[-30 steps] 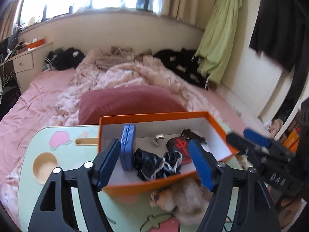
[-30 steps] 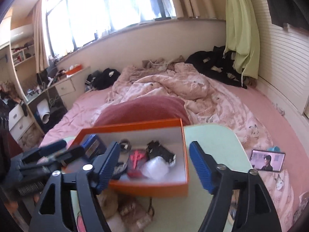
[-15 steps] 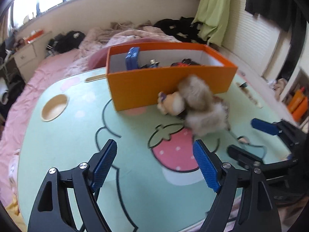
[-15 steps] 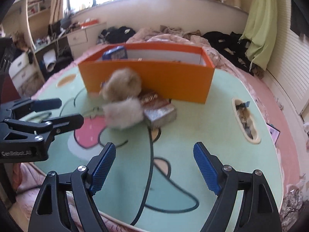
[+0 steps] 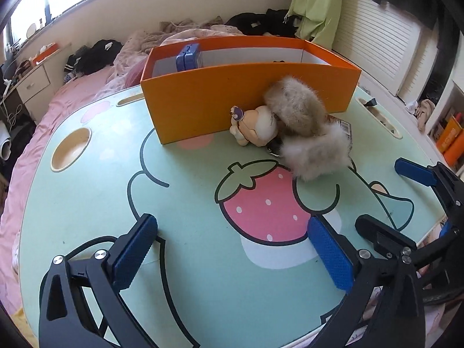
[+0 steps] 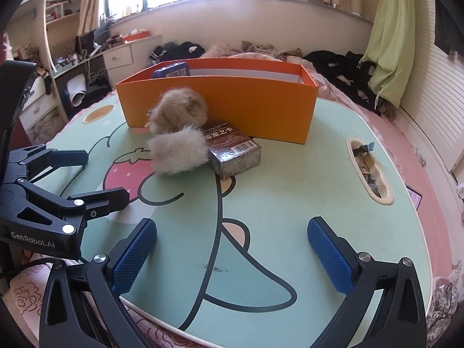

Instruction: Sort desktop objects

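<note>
An orange box (image 5: 220,98) (image 6: 232,107) stands at the far side of the mint-green lap table (image 5: 179,203) (image 6: 290,203); a blue case (image 5: 188,57) (image 6: 171,71) leans inside it at the left. A furry plush toy (image 5: 301,127) (image 6: 177,133) lies against the box's front wall, and a small brown card box (image 6: 232,150) sits beside it. My left gripper (image 5: 232,252) hovers low over the table's near edge, its jaws opening wide with nothing between them. My right gripper (image 6: 232,249) does the same on the right side, jaws opening, empty.
A round cup hollow (image 5: 71,149) is sunk in the table's left side, and a slot (image 6: 368,171) holding wrappers is on the right. The table sits on a pink bed (image 5: 72,92) with a rumpled blanket; drawers and clutter stand at left.
Both grippers have come down from above the box toward the table's near edge and tilted lower. Their jaws have spread wider. The box now shows its front wall instead of its inside.
</note>
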Tool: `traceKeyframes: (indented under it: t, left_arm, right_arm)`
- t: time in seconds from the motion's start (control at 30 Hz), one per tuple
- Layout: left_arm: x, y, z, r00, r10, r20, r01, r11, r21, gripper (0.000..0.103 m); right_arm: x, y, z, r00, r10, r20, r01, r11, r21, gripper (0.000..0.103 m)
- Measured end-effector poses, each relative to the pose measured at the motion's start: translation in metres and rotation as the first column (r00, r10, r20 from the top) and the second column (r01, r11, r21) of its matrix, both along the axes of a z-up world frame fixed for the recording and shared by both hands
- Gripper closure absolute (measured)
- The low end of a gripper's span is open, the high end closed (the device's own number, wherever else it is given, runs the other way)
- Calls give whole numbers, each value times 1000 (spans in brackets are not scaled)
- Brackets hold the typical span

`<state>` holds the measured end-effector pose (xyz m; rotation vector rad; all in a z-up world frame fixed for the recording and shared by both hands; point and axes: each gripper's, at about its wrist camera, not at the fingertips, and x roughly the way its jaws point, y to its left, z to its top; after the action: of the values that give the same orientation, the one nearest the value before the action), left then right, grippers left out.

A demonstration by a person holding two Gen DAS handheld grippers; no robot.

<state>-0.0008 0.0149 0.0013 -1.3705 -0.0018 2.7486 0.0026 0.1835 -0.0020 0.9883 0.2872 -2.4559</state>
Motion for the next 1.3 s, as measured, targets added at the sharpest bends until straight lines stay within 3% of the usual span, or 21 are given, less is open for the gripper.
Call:
traceKeyframes:
  t: [0.63, 0.83, 1.1, 1.3]
  left_arm:
    - [1, -2, 1, 1000, -6, -11, 6, 1000, 1, 0]
    - [2, -3, 1, 1000, 1, -21, -1, 1000, 1, 0]
    - [2, -4, 0, 1000, 6, -27, -6, 1000, 4, 0]
    - [3, -4, 0, 1000, 5, -29, -5, 1000, 6, 0]
  right_arm:
    - [0, 0, 1, 1000, 17, -15, -17, 1000, -13, 0]
    - [2, 5, 3, 1000, 9, -27, -10, 998, -54, 1]
    - [-3, 13, 29, 999, 30, -41, -37, 978, -203, 17]
    - [-26, -26, 46, 995, 90, -33, -95, 978, -188, 39]
